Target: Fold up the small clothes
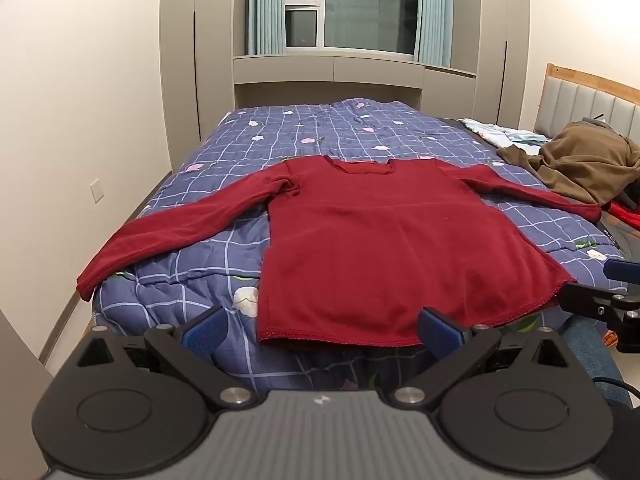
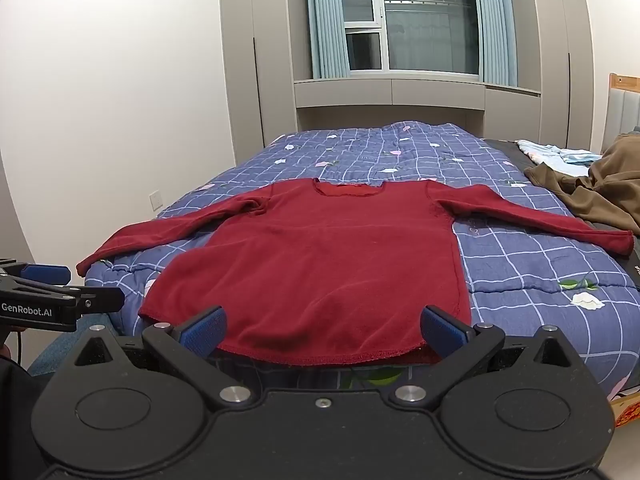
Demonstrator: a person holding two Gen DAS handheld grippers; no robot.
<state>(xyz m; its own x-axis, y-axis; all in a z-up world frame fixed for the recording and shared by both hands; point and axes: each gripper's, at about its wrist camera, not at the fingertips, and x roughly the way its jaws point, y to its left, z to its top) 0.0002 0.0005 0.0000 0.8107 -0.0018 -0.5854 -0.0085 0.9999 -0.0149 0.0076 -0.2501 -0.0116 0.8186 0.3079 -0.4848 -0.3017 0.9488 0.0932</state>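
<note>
A dark red long-sleeved sweater (image 1: 380,248) lies flat on the bed, neck away from me, both sleeves spread out sideways; it also shows in the right wrist view (image 2: 332,264). My left gripper (image 1: 322,330) is open and empty, just short of the sweater's hem at the bed's near edge. My right gripper (image 2: 322,330) is open and empty too, at the hem a little further right. Each gripper shows at the edge of the other's view: the right one (image 1: 600,304), the left one (image 2: 52,300).
The bed has a blue checked floral quilt (image 1: 224,160). A brown garment (image 1: 584,168) and light blue clothes (image 1: 500,134) lie at the right by the headboard (image 1: 592,96). A white wall is on the left, wardrobes and a window behind.
</note>
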